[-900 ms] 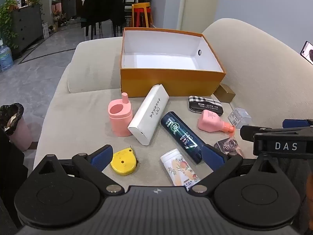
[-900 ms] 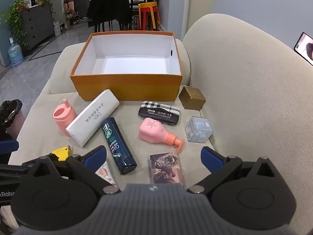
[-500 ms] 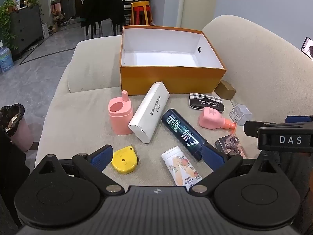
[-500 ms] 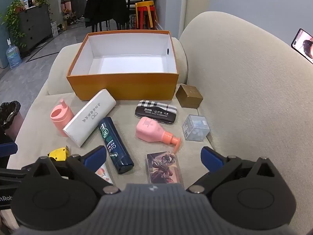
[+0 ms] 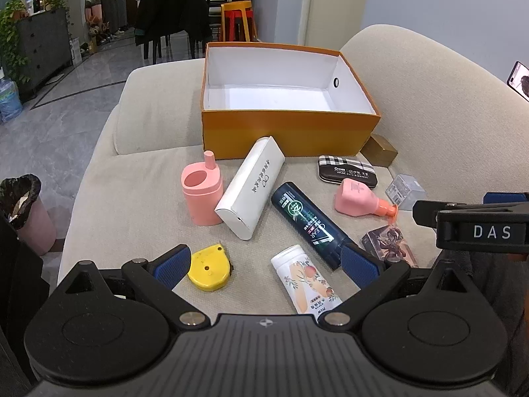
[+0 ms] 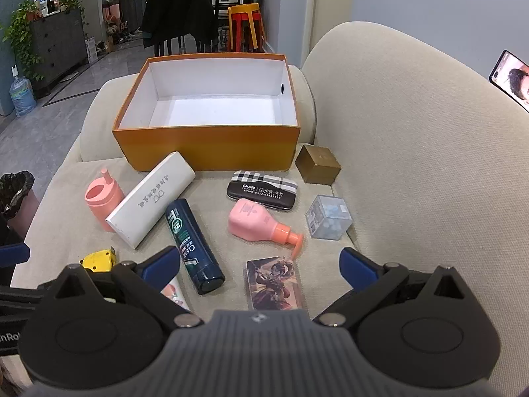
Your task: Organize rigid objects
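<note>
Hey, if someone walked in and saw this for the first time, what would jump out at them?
Probably the big orange box, open and empty, standing at the back of the beige sofa seat. In front of it lies a scatter of small things: a pink pump bottle on its side, a dark blue bottle, a white case and a yellow tape measure. Both grippers hover wide open.

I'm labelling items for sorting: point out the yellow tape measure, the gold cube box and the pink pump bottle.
yellow tape measure [image 5: 208,269], left wrist view, middle of its flat yellow face.
gold cube box [image 6: 318,164], right wrist view, its top face.
pink pump bottle [image 6: 252,220], right wrist view, its pink body.
</note>
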{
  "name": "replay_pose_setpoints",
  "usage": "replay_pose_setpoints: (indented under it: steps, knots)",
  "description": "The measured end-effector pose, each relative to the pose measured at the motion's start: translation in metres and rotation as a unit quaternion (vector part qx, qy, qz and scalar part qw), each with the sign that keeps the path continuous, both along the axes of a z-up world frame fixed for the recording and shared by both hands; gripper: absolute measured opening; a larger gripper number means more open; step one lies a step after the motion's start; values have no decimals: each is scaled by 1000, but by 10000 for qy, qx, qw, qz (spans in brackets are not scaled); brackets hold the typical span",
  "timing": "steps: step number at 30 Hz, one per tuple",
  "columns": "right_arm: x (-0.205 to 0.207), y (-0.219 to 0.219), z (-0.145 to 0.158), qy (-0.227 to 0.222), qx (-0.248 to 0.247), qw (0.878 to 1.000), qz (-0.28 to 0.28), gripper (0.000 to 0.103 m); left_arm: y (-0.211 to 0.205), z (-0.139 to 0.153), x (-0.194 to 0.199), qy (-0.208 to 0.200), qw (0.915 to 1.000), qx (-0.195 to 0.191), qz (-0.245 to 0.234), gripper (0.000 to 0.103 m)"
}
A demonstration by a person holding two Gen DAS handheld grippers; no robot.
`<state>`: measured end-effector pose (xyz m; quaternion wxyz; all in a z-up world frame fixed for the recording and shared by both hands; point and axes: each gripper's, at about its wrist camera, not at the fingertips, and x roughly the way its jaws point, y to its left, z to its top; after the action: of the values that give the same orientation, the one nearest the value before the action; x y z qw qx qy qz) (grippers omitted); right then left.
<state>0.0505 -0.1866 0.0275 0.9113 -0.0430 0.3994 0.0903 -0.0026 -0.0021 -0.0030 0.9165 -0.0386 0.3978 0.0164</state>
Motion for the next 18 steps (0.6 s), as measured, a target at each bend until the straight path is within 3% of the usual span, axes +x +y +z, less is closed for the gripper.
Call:
replay_pose_setpoints:
  steps: [18]
  knots:
    - [0,-2,-1,-25,-10,10000,-4,101,-2,0,1,8,10000,2,6,103]
